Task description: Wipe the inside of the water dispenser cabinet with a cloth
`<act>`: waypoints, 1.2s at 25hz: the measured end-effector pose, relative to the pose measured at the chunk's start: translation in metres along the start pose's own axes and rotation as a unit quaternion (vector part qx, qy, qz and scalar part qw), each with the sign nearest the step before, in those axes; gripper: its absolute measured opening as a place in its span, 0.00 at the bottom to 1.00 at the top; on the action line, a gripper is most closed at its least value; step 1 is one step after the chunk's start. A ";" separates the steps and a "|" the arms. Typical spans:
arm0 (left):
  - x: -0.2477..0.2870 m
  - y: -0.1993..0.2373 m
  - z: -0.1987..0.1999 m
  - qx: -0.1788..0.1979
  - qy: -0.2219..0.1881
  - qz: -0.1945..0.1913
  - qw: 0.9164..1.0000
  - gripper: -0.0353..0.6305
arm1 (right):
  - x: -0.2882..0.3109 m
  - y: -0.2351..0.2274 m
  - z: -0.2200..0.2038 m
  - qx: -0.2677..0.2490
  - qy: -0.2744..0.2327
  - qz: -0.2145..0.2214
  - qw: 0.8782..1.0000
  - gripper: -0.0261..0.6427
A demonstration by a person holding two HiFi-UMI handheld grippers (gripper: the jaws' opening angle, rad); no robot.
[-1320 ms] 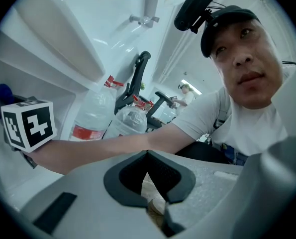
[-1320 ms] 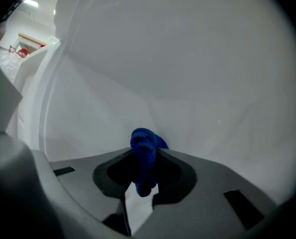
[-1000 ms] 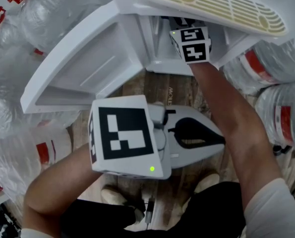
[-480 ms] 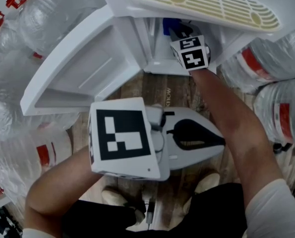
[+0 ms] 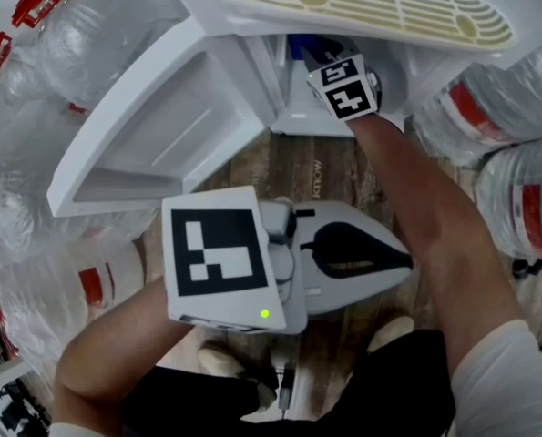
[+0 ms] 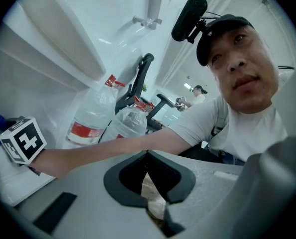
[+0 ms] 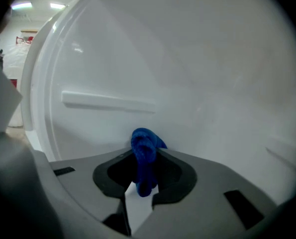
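Your right gripper (image 7: 146,157) holds the blue cloth (image 7: 144,144) between its fingers. The bunch sticks out past the fingertips, close before the white cabinet wall (image 7: 202,83). Your left gripper (image 6: 148,154) has its fingers closed together, with nothing between them.

cloth (image 5: 301,45) mostly hidden, bottles (image 5: 528,215) edge-cropped

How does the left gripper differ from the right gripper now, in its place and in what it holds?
The right gripper reaches inside the cabinet, while the left gripper hangs outside it, above the wooden floor. The right gripper's jaws are shut on a blue cloth, whereas the left gripper's jaws are shut with nothing between them. Both have grey jaws and carry a cube with square markers.
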State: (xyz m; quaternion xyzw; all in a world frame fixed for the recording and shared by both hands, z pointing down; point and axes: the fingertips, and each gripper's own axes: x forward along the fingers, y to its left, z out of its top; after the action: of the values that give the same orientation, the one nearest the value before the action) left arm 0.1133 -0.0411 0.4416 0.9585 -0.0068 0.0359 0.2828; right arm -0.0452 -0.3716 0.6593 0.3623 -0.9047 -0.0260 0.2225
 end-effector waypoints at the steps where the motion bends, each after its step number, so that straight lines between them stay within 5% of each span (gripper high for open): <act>1: -0.001 0.001 -0.001 -0.001 0.000 0.002 1.000 0.06 | 0.000 0.007 -0.001 -0.001 -0.001 0.011 1.000 0.16; 17: 0.007 0.014 -0.008 -0.005 0.004 -0.006 1.000 0.06 | -0.074 0.063 0.009 -0.002 -0.059 0.118 0.991 0.16; 30: 0.019 0.019 -0.023 -0.008 0.024 -0.021 0.999 0.06 | -0.031 -0.010 0.043 -0.006 -0.066 0.027 0.997 0.16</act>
State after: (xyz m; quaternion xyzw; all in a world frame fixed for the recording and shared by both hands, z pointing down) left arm 0.1306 -0.0449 0.4726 0.9549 0.0201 0.0532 0.2915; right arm -0.0369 -0.3634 0.6062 0.3335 -0.9269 -0.0497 0.1648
